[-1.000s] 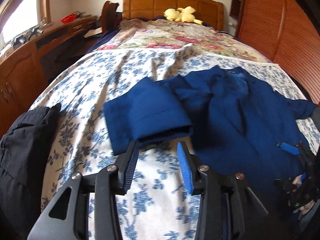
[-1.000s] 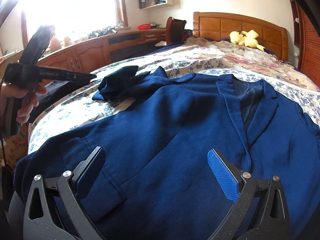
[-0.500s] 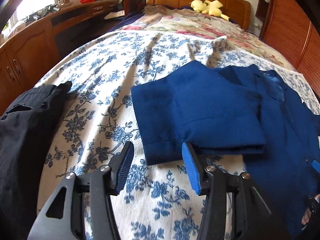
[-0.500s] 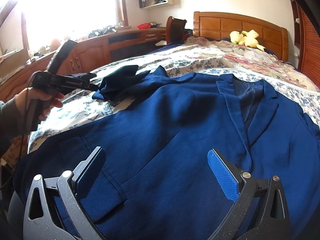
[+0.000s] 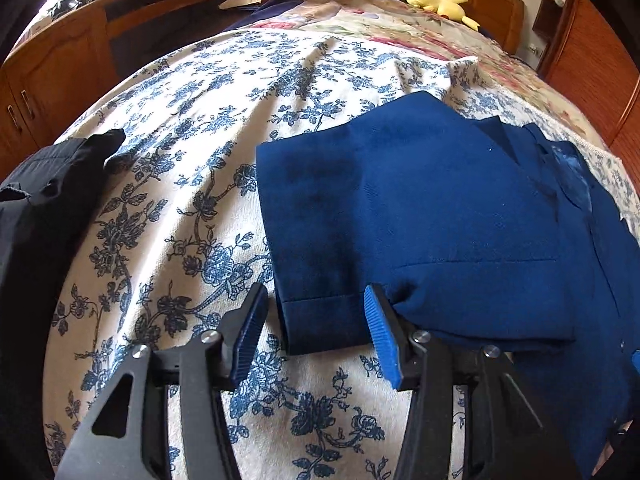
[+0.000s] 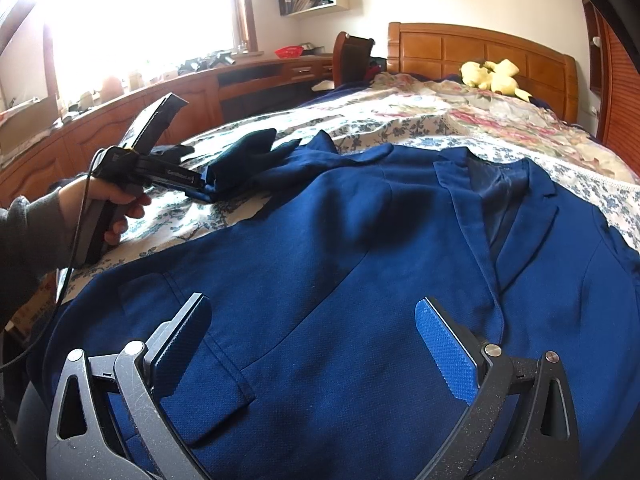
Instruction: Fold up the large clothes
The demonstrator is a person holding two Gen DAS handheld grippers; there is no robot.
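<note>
A navy blue jacket (image 6: 360, 260) lies front up on the bed, collar toward the headboard. Its sleeve (image 5: 400, 208) is folded back on itself to the jacket's left, cuff end nearest me. My left gripper (image 5: 316, 320) is low over the bedspread and open, and the cuff's near corner lies between its fingers without being pinched. In the right wrist view, the left gripper (image 6: 202, 188) is held by a hand (image 6: 112, 200) at the sleeve's end (image 6: 256, 148). My right gripper (image 6: 312, 332) hovers wide open over the jacket's lower front beside a pocket flap, holding nothing.
A black garment (image 5: 40, 208) lies at the bed's left edge on the blue-flowered bedspread (image 5: 180, 220). Wooden cabinets (image 5: 60, 60) run along the left. A headboard (image 6: 480, 52) with a yellow plush toy (image 6: 492, 76) is at the far end, and a wooden wardrobe (image 5: 592, 60) stands right.
My left gripper has come down and forward to the sleeve's cuff, which now lies between its fingers; the jaws stand a little wider. The right gripper has not moved.
</note>
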